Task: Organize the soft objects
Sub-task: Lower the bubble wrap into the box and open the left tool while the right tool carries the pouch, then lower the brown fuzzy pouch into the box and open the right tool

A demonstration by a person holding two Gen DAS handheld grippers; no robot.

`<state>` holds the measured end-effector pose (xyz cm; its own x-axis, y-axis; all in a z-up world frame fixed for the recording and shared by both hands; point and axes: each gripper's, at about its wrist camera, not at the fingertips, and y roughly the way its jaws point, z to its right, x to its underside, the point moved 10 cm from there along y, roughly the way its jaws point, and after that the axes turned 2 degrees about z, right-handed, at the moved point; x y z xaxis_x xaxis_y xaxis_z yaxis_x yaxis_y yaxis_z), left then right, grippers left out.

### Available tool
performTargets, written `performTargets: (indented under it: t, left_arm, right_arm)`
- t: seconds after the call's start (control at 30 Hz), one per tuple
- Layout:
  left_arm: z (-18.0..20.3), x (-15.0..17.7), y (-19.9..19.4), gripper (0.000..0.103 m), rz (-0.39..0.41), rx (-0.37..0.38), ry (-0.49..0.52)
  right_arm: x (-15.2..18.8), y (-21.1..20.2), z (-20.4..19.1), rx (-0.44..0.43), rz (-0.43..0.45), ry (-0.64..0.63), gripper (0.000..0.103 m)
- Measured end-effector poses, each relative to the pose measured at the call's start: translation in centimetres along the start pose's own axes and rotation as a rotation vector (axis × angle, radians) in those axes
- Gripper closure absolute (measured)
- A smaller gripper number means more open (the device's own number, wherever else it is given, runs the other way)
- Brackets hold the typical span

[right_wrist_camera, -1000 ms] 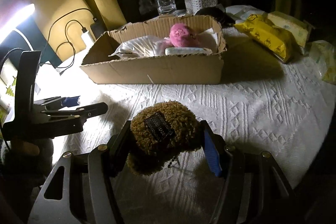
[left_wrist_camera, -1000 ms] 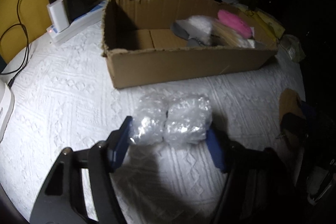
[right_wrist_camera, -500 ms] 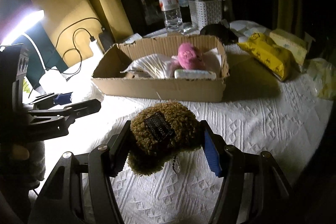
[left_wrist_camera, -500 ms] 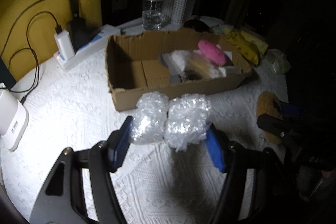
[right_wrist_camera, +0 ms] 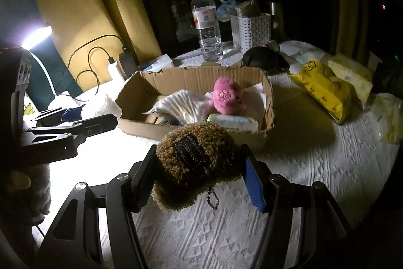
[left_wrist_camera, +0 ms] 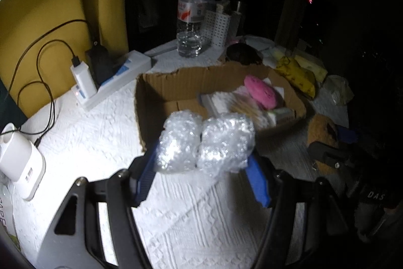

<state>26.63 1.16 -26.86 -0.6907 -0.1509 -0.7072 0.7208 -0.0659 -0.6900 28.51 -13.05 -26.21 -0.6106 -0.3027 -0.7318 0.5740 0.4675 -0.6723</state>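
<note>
Left tool (left_wrist_camera: 202, 169) clenched on clear crinkled bubble-wrap bundle (left_wrist_camera: 205, 144), raised before open brown cardboard box (right_wrist_camera: 254, 140). Right tool (right_wrist_camera: 199, 177) grips brown fuzzy plush pouch (right_wrist_camera: 196, 155). Box holds pink plush toy (right_wrist_camera: 226, 96), white packets (right_wrist_camera: 234, 120)

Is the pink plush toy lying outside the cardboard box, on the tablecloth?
No, the pink plush toy rests inside the cardboard box.

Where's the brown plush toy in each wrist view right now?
Left wrist: brown plush toy at the right edge, beside the cardboard box.
Right wrist: centre foreground, clamped in the right gripper.
Shared landmark: the water bottle behind the box.
</note>
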Motion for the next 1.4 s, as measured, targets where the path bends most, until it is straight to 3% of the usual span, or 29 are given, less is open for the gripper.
performTargets:
  t: [0.3,0.63,0.7,0.87,1.17,1.4]
  left_arm:
    - [-1.2,-1.7,2.4,0.037,0.007,-0.027,-0.009]
    - [-2.9,-1.5,5.7,0.036,-0.034,-0.054,-0.038]
    - [-3.1,-1.7,5.9,0.029,-0.030,-0.061,-0.045]
    - [-2.5,-1.9,5.5,0.012,-0.018,-0.031,-0.035]
    - [-3.3,-2.4,2.8,0.012,0.019,-0.056,-0.034]
    - [-6.1,-2.0,2.0,0.012,0.022,-0.095,-0.078]
  right_arm:
    - [-1.3,1.5,1.2,0.006,-0.006,-0.007,0.038]
    - [-1.6,3.3,1.8,0.018,-0.031,-0.007,0.038]
    - [-1.6,3.4,1.9,0.020,-0.032,-0.007,0.038]
    - [-1.8,3.6,1.8,0.025,-0.035,-0.008,0.038]
    - [-3.0,3.4,0.3,0.012,-0.020,-0.041,0.038]
    - [-4.5,3.7,-1.7,0.005,-0.008,-0.090,0.038]
